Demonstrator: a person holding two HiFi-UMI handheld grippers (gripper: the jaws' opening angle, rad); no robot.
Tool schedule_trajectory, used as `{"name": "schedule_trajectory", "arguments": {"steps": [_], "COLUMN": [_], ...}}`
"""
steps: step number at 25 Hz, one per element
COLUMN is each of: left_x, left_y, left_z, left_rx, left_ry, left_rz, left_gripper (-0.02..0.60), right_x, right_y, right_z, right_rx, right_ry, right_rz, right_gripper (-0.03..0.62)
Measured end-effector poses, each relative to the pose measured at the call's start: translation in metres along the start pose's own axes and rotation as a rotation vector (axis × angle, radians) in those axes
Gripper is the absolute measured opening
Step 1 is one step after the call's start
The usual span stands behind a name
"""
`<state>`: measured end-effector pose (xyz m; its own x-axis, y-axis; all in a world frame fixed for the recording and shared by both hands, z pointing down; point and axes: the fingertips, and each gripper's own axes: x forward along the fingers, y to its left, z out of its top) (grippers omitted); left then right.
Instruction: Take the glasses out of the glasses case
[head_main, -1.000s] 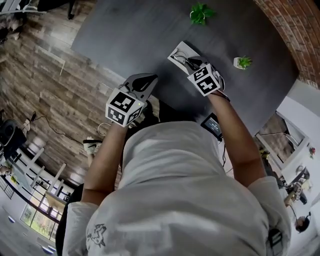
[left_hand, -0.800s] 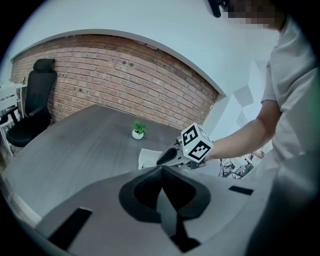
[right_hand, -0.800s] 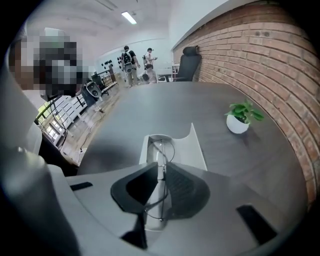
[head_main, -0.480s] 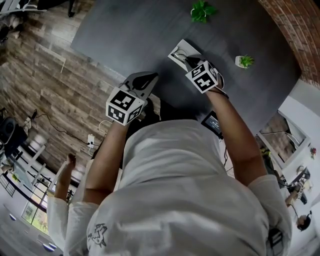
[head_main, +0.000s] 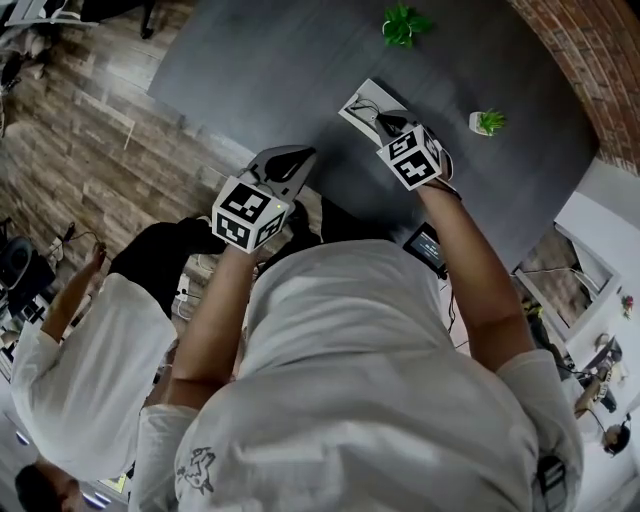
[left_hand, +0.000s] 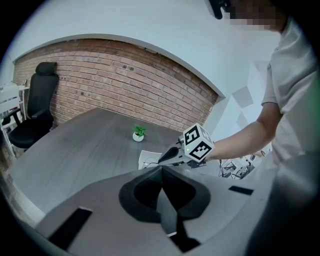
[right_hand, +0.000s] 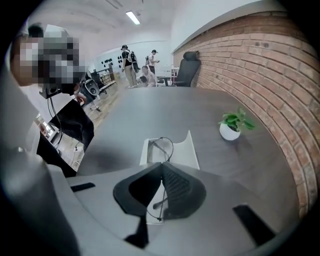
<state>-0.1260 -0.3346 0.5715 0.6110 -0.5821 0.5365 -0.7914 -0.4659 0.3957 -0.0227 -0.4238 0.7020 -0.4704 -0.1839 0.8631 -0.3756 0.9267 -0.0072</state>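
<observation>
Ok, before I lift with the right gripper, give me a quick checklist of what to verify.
1. Is the right gripper on the glasses: ok. Its jaws have just been closing, and a thin wire of the frame runs between them.
2. Is the grip secure enough to lift: cannot tell.
3. Is the glasses case open: ok, lid raised.
4. Are the glasses out of the case: not ok, they lie in it.
5. Is the case held down: not ok. The left gripper is shut, empty and away from it.
6. Is there room to lift: ok. The potted plant stands apart on the table.
</observation>
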Motion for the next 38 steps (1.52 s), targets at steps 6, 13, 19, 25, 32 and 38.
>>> {"name": "schedule_trajectory", "arguments": {"steps": [6, 13, 19, 25, 32, 38], "left_x": [-0.012, -0.034, -0.064, -0.086, -0.111, -0.129], "left_y": [-0.005, -0.017, -0.026, -0.038, -0.056, -0.072], "left_z": [0.002, 0.01, 0.011, 0.008, 0.003, -0.002], "left_rx": [0.019, 0.052, 0.075, 0.104, 0.133, 0.17], "left_ry": [-0.023, -0.065, -0.099, -0.122, -0.148, -0.17], "left_rz": [0.005, 0.004, -0.007, -0.017, -0.042, -0.063], "left_gripper": [0.012, 0.011, 0.011, 0.012, 0.011, 0.011], "right_x": [-0.021, -0.054, -0.084, -0.114, -0.148, -0.172], "right_y": [0.0, 0.009, 0.03, 0.052, 0.085, 0.112], "right_z": [0.009, 0.027, 0.044, 0.053, 0.059, 0.059], "right_rx": [-0.003, -0.009, 0.005, 0.026, 0.042, 0.056], "right_ry": [-0.037, -0.108, -0.179, -0.239, -0.301, -0.352], "right_rz": [-0.042, -0.096, -0.129, -0.154, -0.185, -0.214], "right_gripper": [0.014, 0.014, 0.014, 0.014, 0.014, 0.014]}}
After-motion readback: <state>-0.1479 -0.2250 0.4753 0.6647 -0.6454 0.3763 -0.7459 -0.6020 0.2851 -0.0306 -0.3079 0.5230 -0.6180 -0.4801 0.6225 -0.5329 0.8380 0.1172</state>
